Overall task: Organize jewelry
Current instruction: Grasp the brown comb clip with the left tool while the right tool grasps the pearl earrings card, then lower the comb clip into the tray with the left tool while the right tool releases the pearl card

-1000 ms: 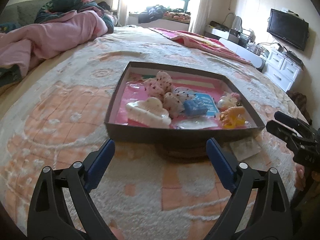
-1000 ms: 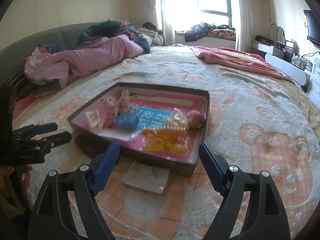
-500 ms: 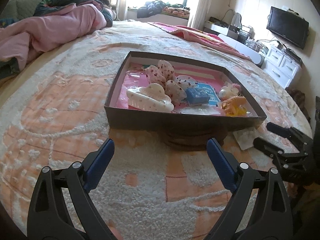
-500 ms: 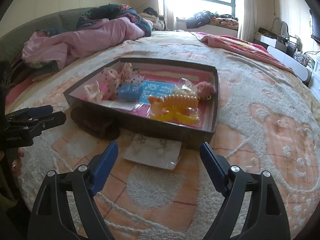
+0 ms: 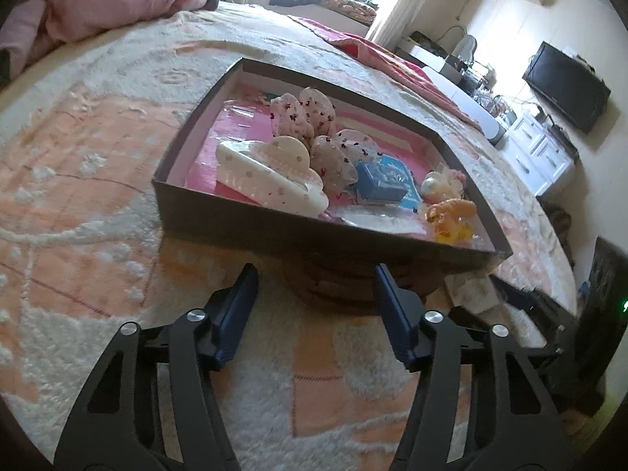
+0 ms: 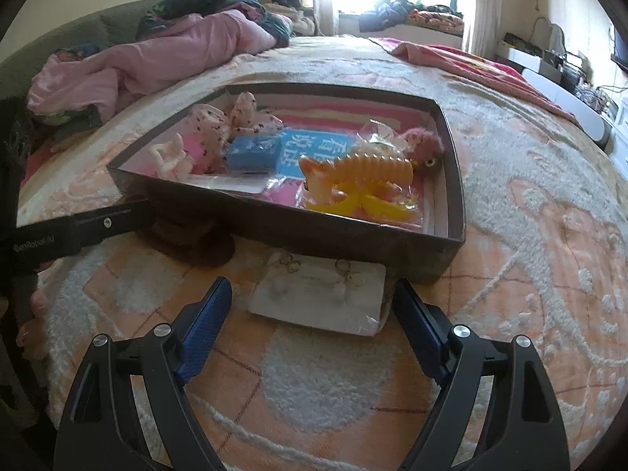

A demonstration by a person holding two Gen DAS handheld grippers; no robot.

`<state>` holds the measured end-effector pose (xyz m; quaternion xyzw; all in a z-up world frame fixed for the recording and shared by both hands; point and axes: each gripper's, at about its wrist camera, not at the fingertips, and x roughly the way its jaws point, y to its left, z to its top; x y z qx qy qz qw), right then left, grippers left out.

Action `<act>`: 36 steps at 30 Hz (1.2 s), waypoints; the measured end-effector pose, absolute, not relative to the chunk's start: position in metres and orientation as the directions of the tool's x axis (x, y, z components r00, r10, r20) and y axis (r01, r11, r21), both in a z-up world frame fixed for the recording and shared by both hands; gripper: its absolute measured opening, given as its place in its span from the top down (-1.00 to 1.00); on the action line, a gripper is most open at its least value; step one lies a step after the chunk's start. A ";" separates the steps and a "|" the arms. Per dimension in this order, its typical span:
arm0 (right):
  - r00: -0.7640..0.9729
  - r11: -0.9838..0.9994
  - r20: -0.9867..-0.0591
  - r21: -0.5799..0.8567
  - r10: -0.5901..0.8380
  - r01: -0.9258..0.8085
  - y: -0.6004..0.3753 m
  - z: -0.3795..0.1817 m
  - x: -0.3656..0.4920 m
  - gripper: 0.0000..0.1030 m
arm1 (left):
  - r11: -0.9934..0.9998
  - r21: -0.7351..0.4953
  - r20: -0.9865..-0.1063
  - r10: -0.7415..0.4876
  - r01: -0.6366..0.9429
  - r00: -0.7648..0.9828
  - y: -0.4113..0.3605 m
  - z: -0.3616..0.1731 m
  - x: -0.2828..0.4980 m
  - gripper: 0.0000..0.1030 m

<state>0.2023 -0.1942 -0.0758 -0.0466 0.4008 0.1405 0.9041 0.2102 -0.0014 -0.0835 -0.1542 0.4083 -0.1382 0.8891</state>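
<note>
A dark shallow box [image 5: 251,216] [image 6: 353,231] on the bed holds hair accessories: a white cloud claw clip [image 5: 271,174], dotted bows [image 5: 306,114], a blue packet [image 5: 380,182] and an orange clip [image 6: 365,168]. A brown scrunchie [image 5: 337,282] [image 6: 188,239] lies against the box's front wall. My left gripper [image 5: 316,274] is open, its fingers on either side of the scrunchie. A white card of earrings [image 6: 322,290] lies before the box corner. My right gripper [image 6: 312,294] is open around the card, just above the blanket.
The bed is covered by a fuzzy peach and white blanket [image 6: 530,235]. A pink quilt [image 6: 157,59] is heaped at the far left. A TV [image 5: 565,86] and white drawers [image 5: 537,157] stand to the right of the bed.
Both grippers have moved forward and down. The left now straddles the scrunchie and the right now straddles the earring card. Both stay open.
</note>
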 end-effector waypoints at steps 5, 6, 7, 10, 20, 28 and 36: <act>0.641 0.961 -0.743 0.011 0.194 -0.278 -0.193 -0.078 0.202 -0.28 | 0.906 -0.406 -0.683 -0.389 0.122 0.618 -0.005 -0.087 0.214 0.36; 0.642 0.960 -0.742 0.010 0.194 -0.279 -0.193 -0.078 0.201 -0.28 | 0.903 -0.413 -0.682 -0.396 0.123 0.615 -0.006 -0.088 0.215 0.44; 0.644 0.960 -0.740 0.009 0.195 -0.281 -0.193 -0.077 0.200 -0.27 | 0.901 -0.415 -0.682 -0.398 0.123 0.614 -0.006 -0.088 0.215 0.51; 0.646 0.958 -0.736 0.012 0.202 -0.286 -0.194 -0.075 0.197 -0.27 | 0.899 -0.422 -0.677 -0.399 0.119 0.619 -0.005 -0.088 0.215 0.65; 0.669 0.951 -0.710 0.005 0.221 -0.310 -0.198 -0.066 0.182 -0.27 | 0.880 -0.441 -0.620 -0.440 0.175 0.650 -0.003 -0.066 0.199 0.90; 0.701 0.941 -0.672 -0.017 0.239 -0.337 -0.194 -0.053 0.168 -0.27 | 0.895 -0.382 -0.593 -0.430 0.232 0.681 -0.012 -0.037 0.177 0.96; 0.712 0.931 -0.652 -0.024 0.262 -0.364 -0.187 -0.046 0.159 -0.26 | 0.924 -0.301 -0.581 -0.373 0.235 0.723 -0.009 -0.015 0.161 0.96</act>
